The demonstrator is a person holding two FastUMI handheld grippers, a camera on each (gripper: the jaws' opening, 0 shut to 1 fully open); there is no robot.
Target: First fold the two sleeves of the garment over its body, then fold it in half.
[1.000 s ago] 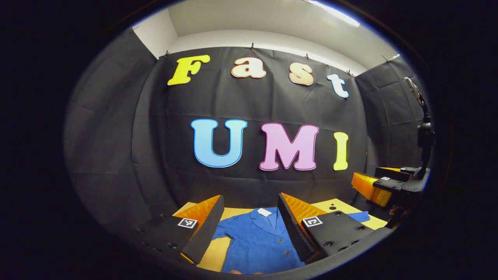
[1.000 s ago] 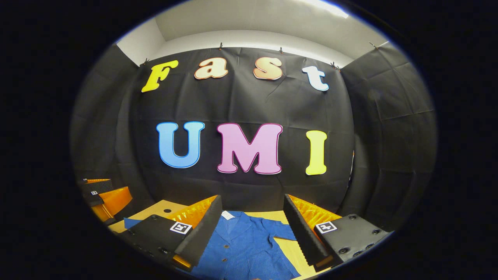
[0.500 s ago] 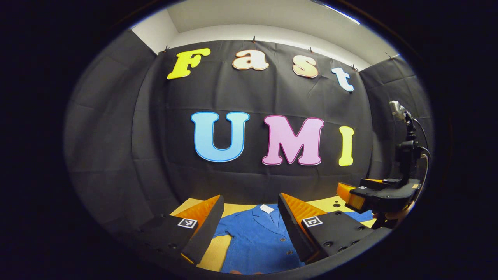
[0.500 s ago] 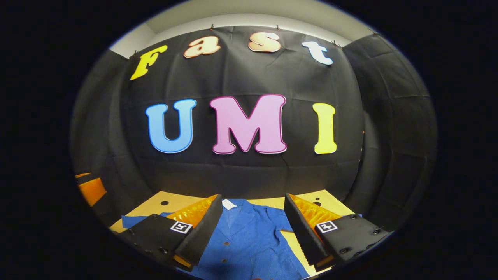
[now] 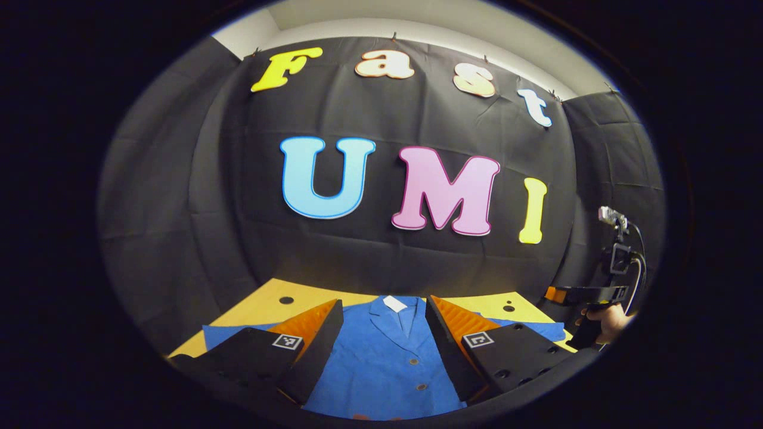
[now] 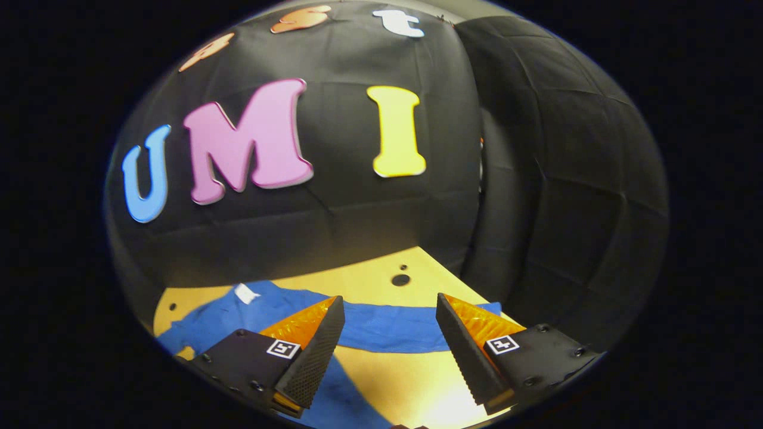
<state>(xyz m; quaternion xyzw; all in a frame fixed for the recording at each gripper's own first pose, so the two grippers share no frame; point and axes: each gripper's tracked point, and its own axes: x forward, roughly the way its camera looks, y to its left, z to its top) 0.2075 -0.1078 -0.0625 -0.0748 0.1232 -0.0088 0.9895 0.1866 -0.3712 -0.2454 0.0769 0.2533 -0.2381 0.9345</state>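
blue shirt (image 5: 381, 363) flat, collar toward wall; both grippers (image 5: 381, 310) (image 6: 390, 301) spread.

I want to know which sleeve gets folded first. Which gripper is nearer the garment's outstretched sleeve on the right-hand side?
Right. The right gripper hangs open directly over that right sleeve, which runs between its fingers. The left gripper is over the shirt's buttoned body, farther from it.

No readable writing appears on the objects. The blue button-front garment (image 5: 381, 363) carries a small white neck tag (image 5: 394, 303), too small to read. Each gripper finger (image 5: 506, 351) bears a square black-and-white marker (image 5: 478, 339), a pattern rather than text.
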